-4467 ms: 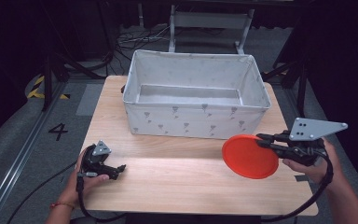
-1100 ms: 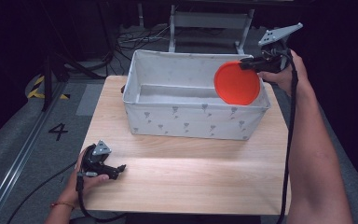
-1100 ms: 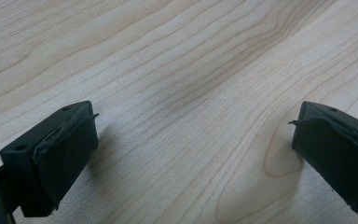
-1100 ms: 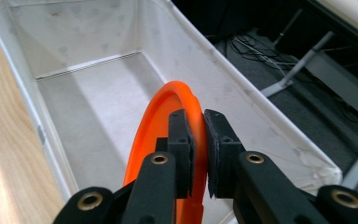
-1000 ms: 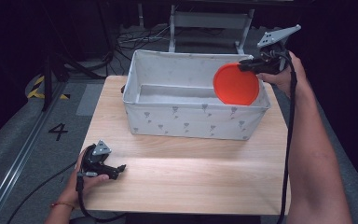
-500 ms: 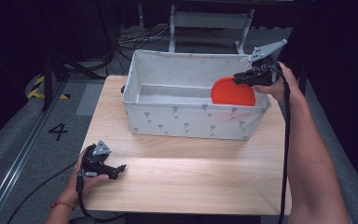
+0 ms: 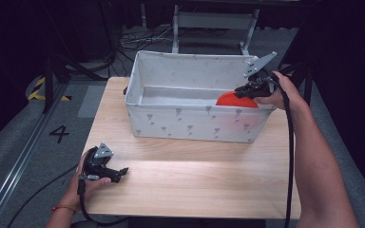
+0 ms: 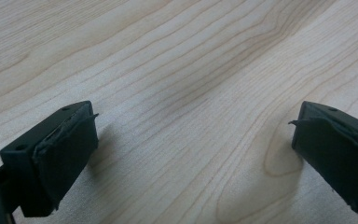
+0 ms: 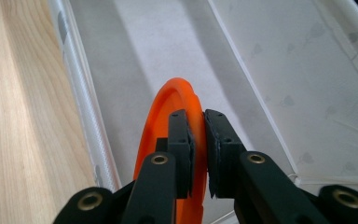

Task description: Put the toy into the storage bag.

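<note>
- Pale wood table [image 7: 195, 175] under studio light, dark floor and cables beyond it.
- Nearest me, my left gripper [image 7: 105, 167] lies on the bare tabletop by the front edge, its jaws standing wide apart with nothing between them.
- Farther off, my right gripper [image 9: 197, 140] is clamped on the rim of the orange disc [image 9: 161, 126], held on edge inside the white fabric bin [image 7: 195, 123], at its right end.
- I judge the drop nearly made: the disc is below the rim, with only letting go and pulling clear left.

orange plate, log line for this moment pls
right claw: shut on orange plate | plate: on edge inside fabric bin | left claw: open over table
</note>
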Demonstrator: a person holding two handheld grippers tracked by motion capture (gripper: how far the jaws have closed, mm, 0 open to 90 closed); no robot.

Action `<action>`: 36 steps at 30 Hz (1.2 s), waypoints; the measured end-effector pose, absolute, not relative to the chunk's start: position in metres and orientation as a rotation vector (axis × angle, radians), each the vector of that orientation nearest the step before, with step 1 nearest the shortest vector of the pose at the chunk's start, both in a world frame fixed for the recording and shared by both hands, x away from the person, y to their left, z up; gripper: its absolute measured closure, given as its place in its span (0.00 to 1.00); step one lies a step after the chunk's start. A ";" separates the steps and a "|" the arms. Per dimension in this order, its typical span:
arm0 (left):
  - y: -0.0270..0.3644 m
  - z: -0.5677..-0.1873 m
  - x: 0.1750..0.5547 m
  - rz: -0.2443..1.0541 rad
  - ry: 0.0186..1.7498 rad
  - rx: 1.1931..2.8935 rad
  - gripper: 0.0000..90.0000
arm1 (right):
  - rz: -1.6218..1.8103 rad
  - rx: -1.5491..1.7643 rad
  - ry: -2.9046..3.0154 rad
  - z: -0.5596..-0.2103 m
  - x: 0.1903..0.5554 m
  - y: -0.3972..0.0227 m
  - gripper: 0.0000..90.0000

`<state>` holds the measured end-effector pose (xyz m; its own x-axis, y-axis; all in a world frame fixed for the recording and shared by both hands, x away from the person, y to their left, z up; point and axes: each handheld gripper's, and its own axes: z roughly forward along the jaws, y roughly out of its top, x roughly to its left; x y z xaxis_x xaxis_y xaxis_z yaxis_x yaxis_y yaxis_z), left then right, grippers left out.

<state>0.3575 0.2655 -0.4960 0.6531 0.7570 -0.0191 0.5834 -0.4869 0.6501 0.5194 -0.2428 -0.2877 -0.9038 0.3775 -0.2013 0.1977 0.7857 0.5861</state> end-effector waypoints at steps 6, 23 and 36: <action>0.266 -0.496 0.357 0.358 1.035 2.240 0.01 | 0.687 0.395 2.743 -0.299 0.521 -0.240 0.90; 0.266 -0.496 0.357 0.358 1.035 2.239 0.01 | 0.370 0.355 2.849 -0.311 0.527 -0.234 0.90; 0.266 -0.496 0.357 0.358 1.035 2.239 0.01 | 0.275 0.386 2.865 -0.312 0.528 -0.235 0.88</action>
